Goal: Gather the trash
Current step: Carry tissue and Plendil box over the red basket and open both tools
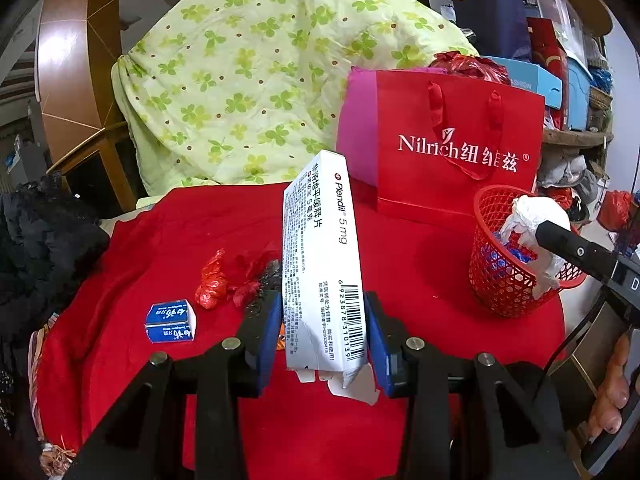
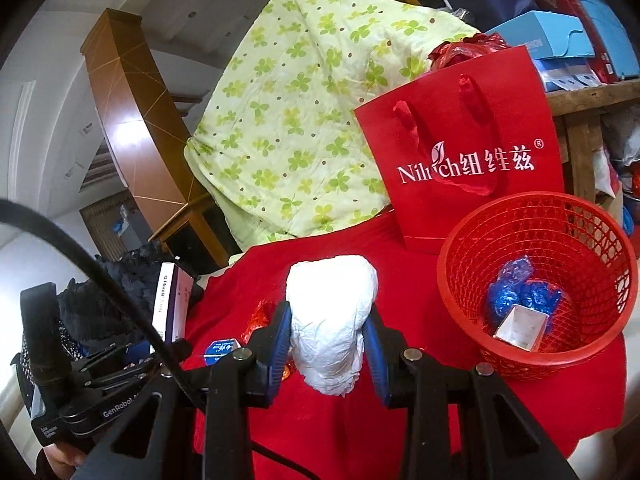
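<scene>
My left gripper (image 1: 323, 332) is shut on a white Plendil medicine box (image 1: 320, 248), held upright above the red cloth; the box's torn bottom flap hangs below the pads. My right gripper (image 2: 327, 340) is shut on a crumpled white tissue wad (image 2: 332, 320), held left of the red mesh basket (image 2: 560, 216). The basket holds blue plastic wrappers (image 2: 520, 296) and a small white box (image 2: 520, 328). In the left wrist view the tissue wad (image 1: 532, 216) hangs over the basket (image 1: 504, 280) rim. Crumpled red wrappers (image 1: 212, 280) and a small blue box (image 1: 171, 320) lie on the cloth.
A red Nilrich paper bag (image 1: 452, 152) stands behind the basket. A green clover-print quilt (image 1: 256, 80) is draped at the back. Black clothing (image 1: 44, 240) lies at the left edge of the red cloth (image 1: 160, 240). Stacked boxes (image 1: 560, 68) crowd the right rear.
</scene>
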Motion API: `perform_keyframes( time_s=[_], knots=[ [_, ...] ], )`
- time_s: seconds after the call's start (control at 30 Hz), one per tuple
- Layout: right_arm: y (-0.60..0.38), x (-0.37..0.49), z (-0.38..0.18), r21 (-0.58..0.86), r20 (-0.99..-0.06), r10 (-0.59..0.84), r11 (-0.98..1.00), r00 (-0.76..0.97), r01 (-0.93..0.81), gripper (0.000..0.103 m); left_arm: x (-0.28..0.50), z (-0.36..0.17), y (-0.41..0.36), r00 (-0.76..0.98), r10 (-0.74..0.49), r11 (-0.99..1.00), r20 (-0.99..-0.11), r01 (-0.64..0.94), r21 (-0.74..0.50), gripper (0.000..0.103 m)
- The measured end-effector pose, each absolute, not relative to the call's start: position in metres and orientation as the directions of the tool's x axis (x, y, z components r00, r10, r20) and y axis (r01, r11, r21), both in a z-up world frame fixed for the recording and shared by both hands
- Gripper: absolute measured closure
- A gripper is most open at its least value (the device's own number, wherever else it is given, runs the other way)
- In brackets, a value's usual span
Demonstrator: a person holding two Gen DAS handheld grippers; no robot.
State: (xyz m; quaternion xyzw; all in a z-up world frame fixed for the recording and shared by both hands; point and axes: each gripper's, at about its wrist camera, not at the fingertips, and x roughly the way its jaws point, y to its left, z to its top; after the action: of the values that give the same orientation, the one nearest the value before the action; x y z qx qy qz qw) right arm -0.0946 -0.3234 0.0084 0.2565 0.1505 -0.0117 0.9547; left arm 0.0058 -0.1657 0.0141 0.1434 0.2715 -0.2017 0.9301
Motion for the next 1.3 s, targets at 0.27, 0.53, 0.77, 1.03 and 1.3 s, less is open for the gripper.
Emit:
perform_keyframes(
  time_s=[0.27, 0.53, 0.77, 1.03, 1.3],
  knots=[
    [-0.337, -0.100, 0.007, 0.504, -0.291, 0.038, 0.855, 0.956, 0.120, 0.065, 0.006, 0.012, -0.181, 0.757, -0.309, 0.862, -0.576, 0.479, 0.168, 0.060],
    [-0.359, -0.113, 0.006, 0.526, -0.277, -0.006, 0.836, 0.961, 0.157, 0.065, 0.003, 0.008, -0.200, 0.739, -0.323, 0.839, -0.591, 0.513, 0.183, 0.060],
    [-0.388, -0.131, 0.005, 0.545, -0.269, -0.074, 0.811, 0.960, 0.215, 0.065, 0.001, 0.008, -0.221, 0.678, -0.402, 0.792, -0.616, 0.595, 0.138, 0.060],
    [-0.431, -0.154, -0.005, 0.582, -0.291, -0.174, 0.748, 0.941, 0.318, 0.065, 0.006, 0.006, -0.262, 0.490, -0.566, 0.666, -0.663, 0.746, -0.017, 0.060],
    [-0.473, -0.153, -0.020, 0.635, -0.334, -0.203, 0.673, 0.920, 0.379, 0.063, 0.023, 0.014, -0.335, 0.344, -0.661, 0.531, -0.667, 0.842, -0.092, 0.060]
  ],
)
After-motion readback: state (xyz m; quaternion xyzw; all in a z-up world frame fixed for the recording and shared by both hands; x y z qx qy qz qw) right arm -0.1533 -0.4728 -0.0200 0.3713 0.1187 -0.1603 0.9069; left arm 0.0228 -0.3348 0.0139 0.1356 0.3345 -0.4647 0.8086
